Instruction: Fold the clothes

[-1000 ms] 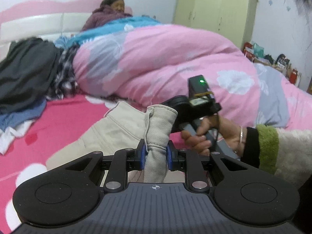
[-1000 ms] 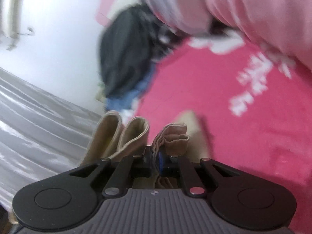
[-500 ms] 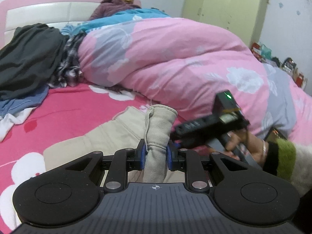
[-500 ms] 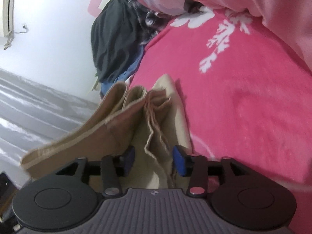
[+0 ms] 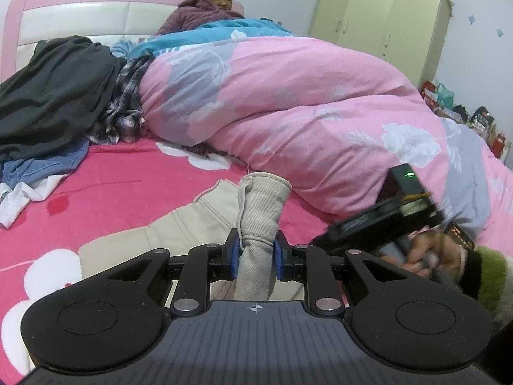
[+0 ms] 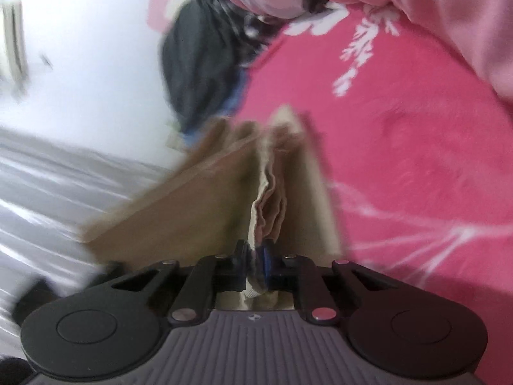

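Nearest the left wrist camera, the left gripper (image 5: 255, 253) is seen clamped on a bunched roll of the beige trousers (image 5: 192, 221), the blue pads pressed into the cloth from both sides. In the right wrist view, the right gripper (image 6: 256, 264) is closed tight on a thin gathered edge of the same garment, which is lifted at that end and fans out ahead in several layers; this view is blurred, so the fold lines cannot be read exactly. The rest of the trousers lies flat on the pink bedsheet (image 5: 128, 179), near the bed's front edge.

Two risks are judged from here. The thin edge in the right fingers could slip out if the cloth is pulled taut between the two grips — little fabric is held there. The layers could also shift apart and leave a crooked fold if the two ends are moved unevenly.

Open room is limited. Just beyond the garment the sheet is free for laying it down, but the pink quilt (image 5: 304, 112) bulges in on the right, close to the hand (image 5: 426, 253) holding the right gripper, and a pile of dark clothes (image 5: 54, 86) occupies the far left. Farther still, a person sits against the headboard (image 5: 73, 9).
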Motion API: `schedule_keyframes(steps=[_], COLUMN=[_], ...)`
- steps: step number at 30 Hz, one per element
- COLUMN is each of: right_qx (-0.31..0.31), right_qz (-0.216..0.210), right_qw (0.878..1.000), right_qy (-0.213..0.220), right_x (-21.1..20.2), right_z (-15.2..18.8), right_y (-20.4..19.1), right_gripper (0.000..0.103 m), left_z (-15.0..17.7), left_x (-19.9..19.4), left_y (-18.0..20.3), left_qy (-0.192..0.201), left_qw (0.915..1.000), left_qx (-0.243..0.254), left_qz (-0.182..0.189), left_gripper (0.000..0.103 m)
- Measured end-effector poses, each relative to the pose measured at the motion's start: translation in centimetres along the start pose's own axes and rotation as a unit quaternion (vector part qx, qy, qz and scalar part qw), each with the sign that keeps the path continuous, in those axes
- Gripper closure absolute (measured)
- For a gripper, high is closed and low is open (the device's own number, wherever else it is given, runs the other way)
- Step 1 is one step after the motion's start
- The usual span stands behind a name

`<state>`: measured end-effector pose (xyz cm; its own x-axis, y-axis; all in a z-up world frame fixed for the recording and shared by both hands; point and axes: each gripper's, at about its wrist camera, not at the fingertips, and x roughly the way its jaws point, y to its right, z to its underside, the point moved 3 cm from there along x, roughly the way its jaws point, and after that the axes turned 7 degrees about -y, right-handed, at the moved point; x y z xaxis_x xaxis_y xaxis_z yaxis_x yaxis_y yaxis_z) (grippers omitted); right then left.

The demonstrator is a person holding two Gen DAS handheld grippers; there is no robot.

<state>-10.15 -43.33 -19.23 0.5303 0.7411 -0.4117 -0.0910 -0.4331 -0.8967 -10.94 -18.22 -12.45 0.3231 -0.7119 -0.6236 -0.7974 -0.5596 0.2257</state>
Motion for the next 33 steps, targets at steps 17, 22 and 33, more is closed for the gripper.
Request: schedule_keyframes(steps=[17,22,33], right_qx=[-0.068,-0.008,-0.073], right_qz=[0.183,0.148,0.121], right_qw=[0.978,0.985,0.989], right_qy=[0.067,0.084,0.036], right_x=[-2.9,-3.6,0.6], right_z=[1.3,0.7,-2.2], right_y=[-2.3,-0.1,-3.2], right_gripper=[0.088,0.086,0.053], left_z=[0.2,4.4,2.9], left_x=[2.0,6.7,1.9], left_y=[1.5,5.5,3.9], left_qy=[-0.027,-0.143,-0.116], left_qw=[0.9992,0.9808,0.9856], left_qx=[0.01,0.13,0.08], left_qz=[0.028,0.027,0.094], left_gripper=[0.078,0.065,0.051])
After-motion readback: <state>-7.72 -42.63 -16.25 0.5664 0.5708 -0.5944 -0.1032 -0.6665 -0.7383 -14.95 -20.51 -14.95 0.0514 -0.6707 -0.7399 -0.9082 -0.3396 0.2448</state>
